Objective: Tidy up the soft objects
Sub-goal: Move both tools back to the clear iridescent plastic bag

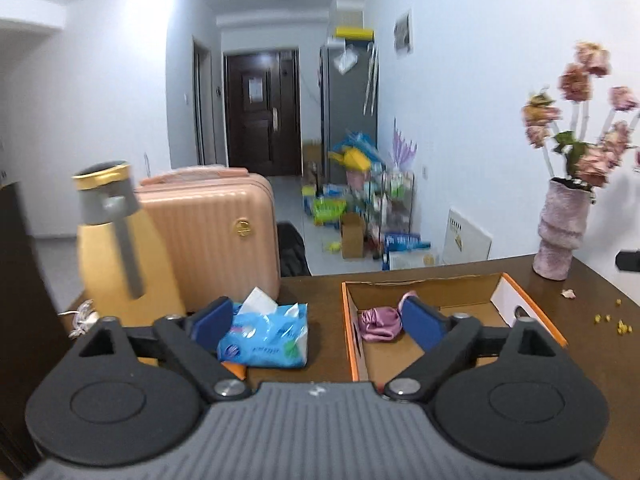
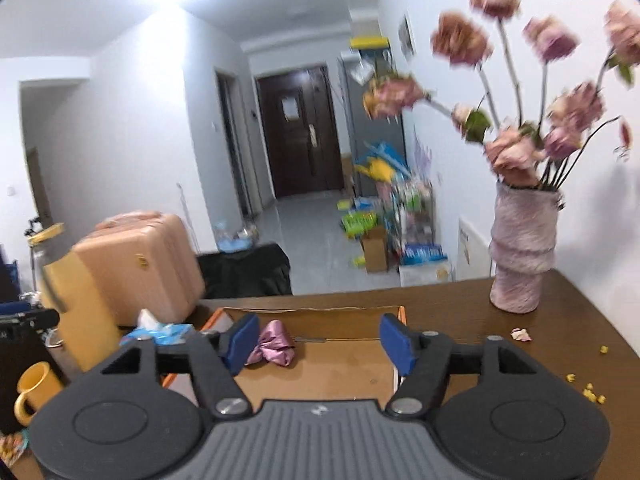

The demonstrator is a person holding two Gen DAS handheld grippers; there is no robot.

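Observation:
A pink satin bow [image 1: 378,324] [image 2: 272,348] lies inside an open cardboard box with an orange rim [image 1: 348,320] [image 2: 401,314] on the dark wooden table [image 1: 320,292] [image 2: 452,300]. A blue tissue pack [image 1: 266,334] [image 2: 162,332] rests on the table left of the box. My left gripper [image 1: 320,320] hovers above and short of both, jaws wide apart, nothing between the blue pads. My right gripper [image 2: 320,340] hangs over the box, open and empty, the bow just right of its left pad.
A yellow thermos jug [image 1: 116,256] [image 2: 76,312] and a pink suitcase [image 1: 216,236] [image 2: 148,260] stand at the left. A pink vase of dried flowers [image 1: 560,232] [image 2: 522,252] stands at the table's far right, petals and crumbs scattered near it. A yellow mug [image 2: 34,390] sits lower left.

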